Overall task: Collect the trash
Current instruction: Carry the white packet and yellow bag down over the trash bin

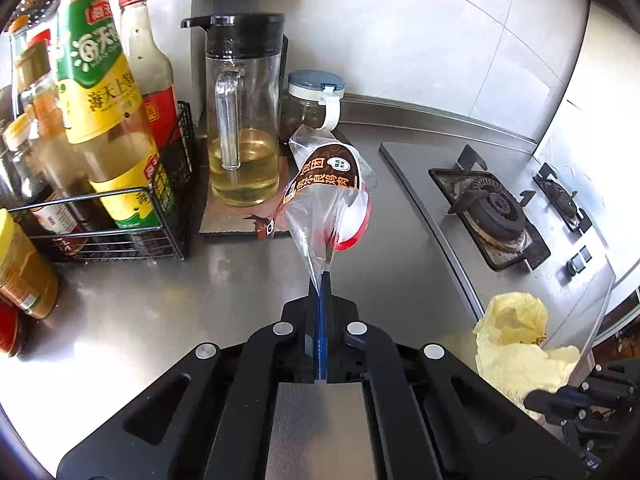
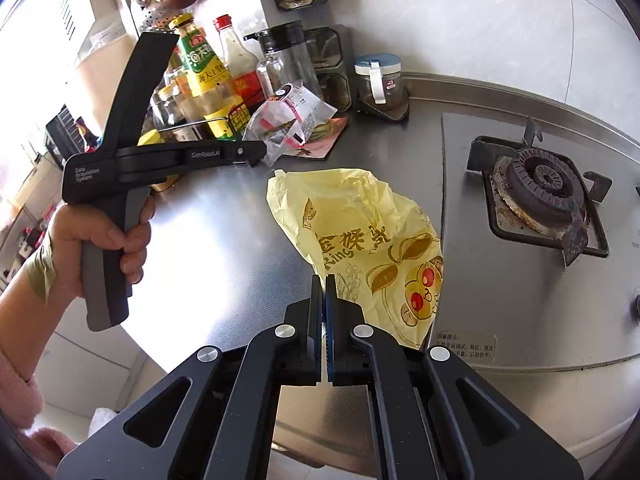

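Observation:
My left gripper (image 1: 320, 280) is shut on the corner of a clear food wrapper (image 1: 328, 196) with brown and red print. The wrapper hangs lifted above the steel counter (image 1: 160, 312). In the right wrist view a hand holds the left gripper (image 2: 262, 150), and the wrapper (image 2: 292, 120) dangles off its tip. My right gripper (image 2: 324, 280) is shut on the near edge of a crumpled yellow plastic bag (image 2: 360, 232) that lies on the counter beside the stove. The left wrist view shows the yellow bag (image 1: 516, 344) with its mouth open, and the right gripper (image 1: 532, 398) at its lower edge.
A wire rack (image 1: 168, 208) of sauce bottles stands at the left, with an oil jug (image 1: 244, 120) and a blue-lidded jar (image 1: 316, 100) behind the wrapper. A gas stove (image 2: 540, 188) fills the right. The counter's front edge (image 2: 192, 356) curves below the hand.

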A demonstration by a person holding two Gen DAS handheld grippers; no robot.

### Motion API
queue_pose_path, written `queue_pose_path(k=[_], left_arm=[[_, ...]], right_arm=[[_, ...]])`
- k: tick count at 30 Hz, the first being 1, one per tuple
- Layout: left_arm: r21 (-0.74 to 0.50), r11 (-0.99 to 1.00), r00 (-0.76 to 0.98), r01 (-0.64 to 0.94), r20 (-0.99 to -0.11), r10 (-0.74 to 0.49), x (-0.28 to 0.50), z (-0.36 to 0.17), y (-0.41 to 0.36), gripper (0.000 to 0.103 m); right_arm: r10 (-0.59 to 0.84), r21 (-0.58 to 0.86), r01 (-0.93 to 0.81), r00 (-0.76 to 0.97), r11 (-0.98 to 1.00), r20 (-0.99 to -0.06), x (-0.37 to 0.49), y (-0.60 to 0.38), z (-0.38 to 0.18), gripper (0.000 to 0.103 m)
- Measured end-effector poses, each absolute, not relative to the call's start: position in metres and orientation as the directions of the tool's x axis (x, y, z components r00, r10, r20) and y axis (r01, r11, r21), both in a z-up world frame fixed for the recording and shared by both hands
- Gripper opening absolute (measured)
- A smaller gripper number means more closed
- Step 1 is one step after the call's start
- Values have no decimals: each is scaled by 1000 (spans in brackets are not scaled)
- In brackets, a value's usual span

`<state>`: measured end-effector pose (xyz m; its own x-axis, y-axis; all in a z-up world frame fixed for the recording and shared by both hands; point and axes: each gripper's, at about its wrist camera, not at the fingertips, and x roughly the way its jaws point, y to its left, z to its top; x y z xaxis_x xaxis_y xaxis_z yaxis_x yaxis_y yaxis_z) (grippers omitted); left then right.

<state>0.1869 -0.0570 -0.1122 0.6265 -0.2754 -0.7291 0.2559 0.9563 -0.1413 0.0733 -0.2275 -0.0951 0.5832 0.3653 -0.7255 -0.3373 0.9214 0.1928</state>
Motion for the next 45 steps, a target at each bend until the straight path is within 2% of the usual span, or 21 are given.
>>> queue_pose_path(k=[13,24,31,40,45], left_arm=[[-109,953,654,283,-705,-275,44,-75,-14,0],[-120,919,636,376,-687,-351,-70,-76,6,0],[-117,897,532,426,-769,-353,-111,-129,3,0],[-124,919,388,375,-879,-277,-112,-241,10,0],[-186,939,282,289,-921,-269,-102,-309,14,0]], right_arm=[[401,194,-385,584,902,-706,-17,-215,-71,3],[491,237,-509,452,828,-745,-88,-213,-90,3],[497,297,-530,284,794,-820,-109,-200,-148,3],[412,320,-457,117,830,-903,-97,-187,-261,3],[402,349,-366,77,862,-912,-86,-185,-325,3]])
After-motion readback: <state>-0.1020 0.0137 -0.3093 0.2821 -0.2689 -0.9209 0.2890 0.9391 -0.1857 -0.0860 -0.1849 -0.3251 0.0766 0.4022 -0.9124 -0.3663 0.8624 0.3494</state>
